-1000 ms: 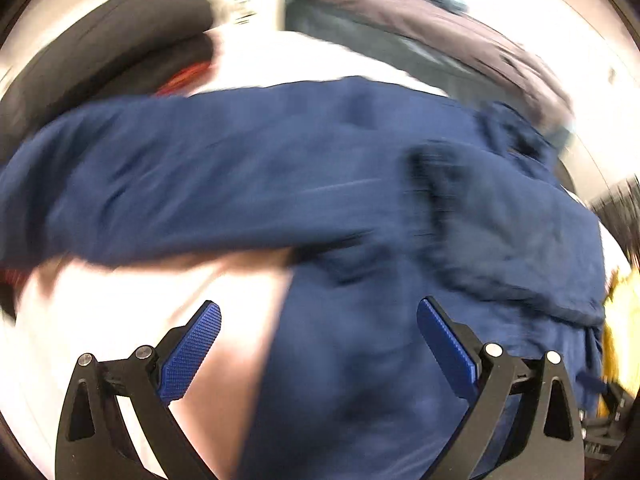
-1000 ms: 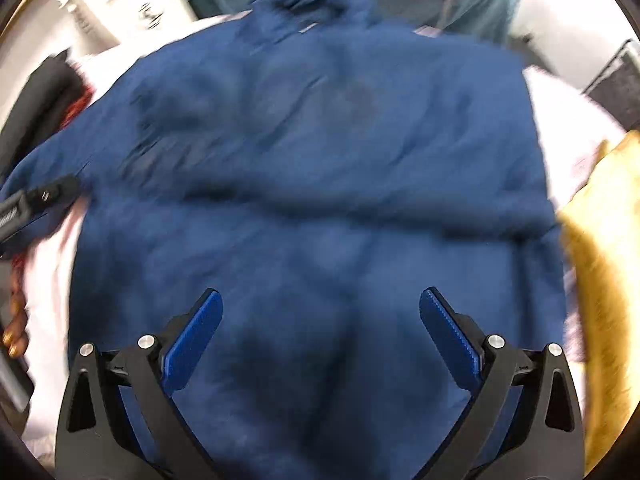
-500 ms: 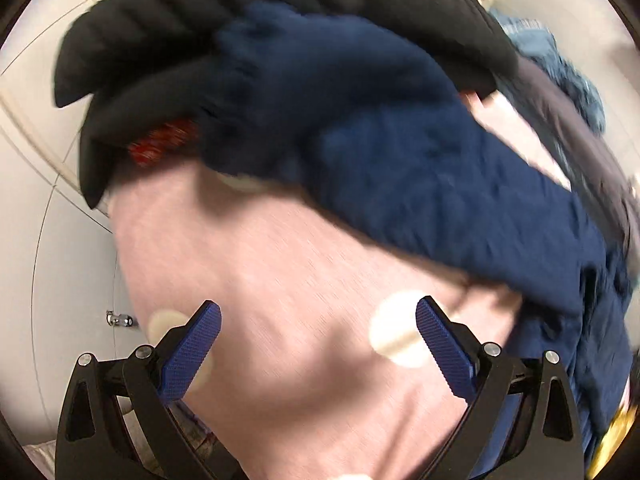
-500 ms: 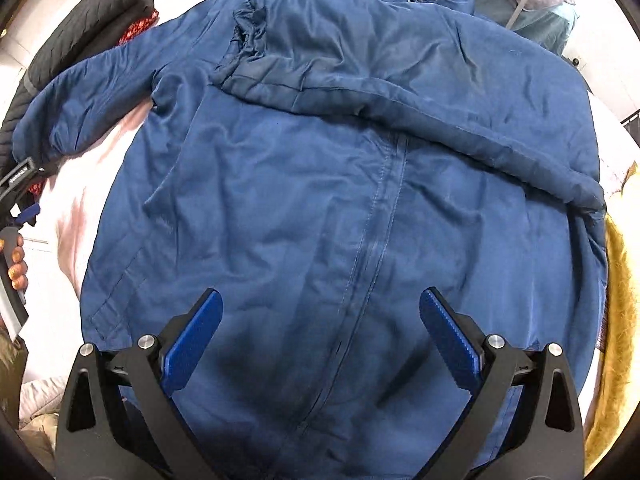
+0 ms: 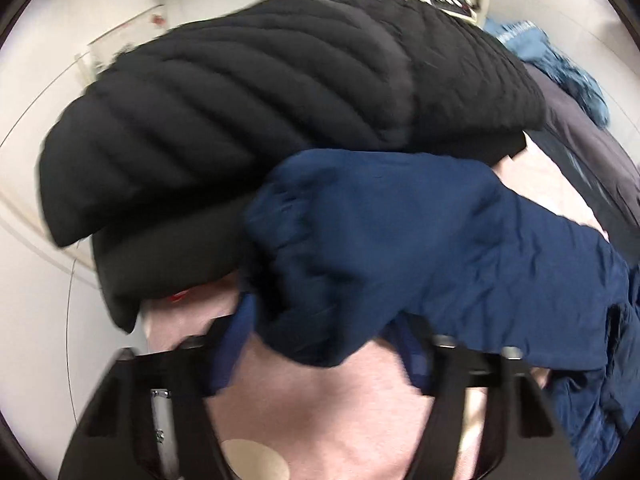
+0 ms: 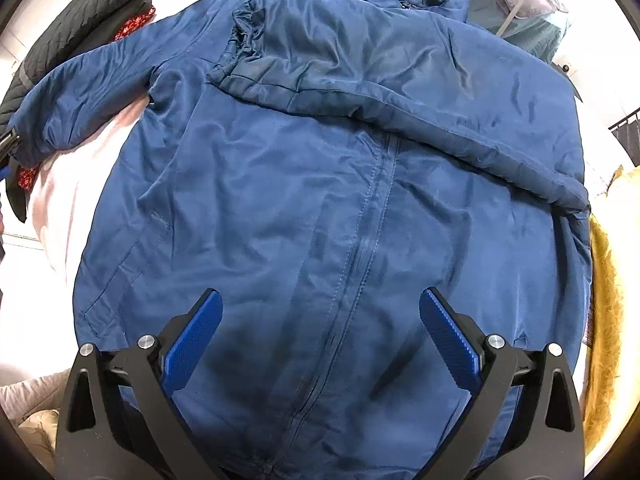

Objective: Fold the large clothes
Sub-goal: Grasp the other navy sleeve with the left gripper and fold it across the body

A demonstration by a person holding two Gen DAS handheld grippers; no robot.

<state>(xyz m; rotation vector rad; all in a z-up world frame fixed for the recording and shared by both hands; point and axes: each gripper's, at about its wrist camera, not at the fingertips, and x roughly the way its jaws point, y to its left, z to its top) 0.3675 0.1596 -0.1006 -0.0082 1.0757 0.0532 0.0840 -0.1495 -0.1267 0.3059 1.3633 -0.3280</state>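
A navy blue jacket (image 6: 328,208) lies front up and zipped on a pink sheet (image 6: 60,200). One sleeve is folded across the chest, its cuff (image 6: 244,28) near the collar. The other sleeve stretches out to the left. In the left wrist view that sleeve's cuff (image 5: 320,280) lies between the open fingers of my left gripper (image 5: 324,352), which sits low over the sheet; the cuff hides the fingertips. My right gripper (image 6: 320,336) is open and empty, hovering above the jacket's lower front beside the zip.
A folded black quilted coat (image 5: 260,120) lies just beyond the sleeve cuff, with a red patterned cloth (image 6: 132,26) under it. A yellow furry garment (image 6: 608,300) lies at the right edge. Grey and teal clothes (image 6: 532,12) are piled behind the collar.
My left gripper has moved forward to the outstretched sleeve, so the cuff now lies between its fingers. My right gripper has held almost still above the jacket front.
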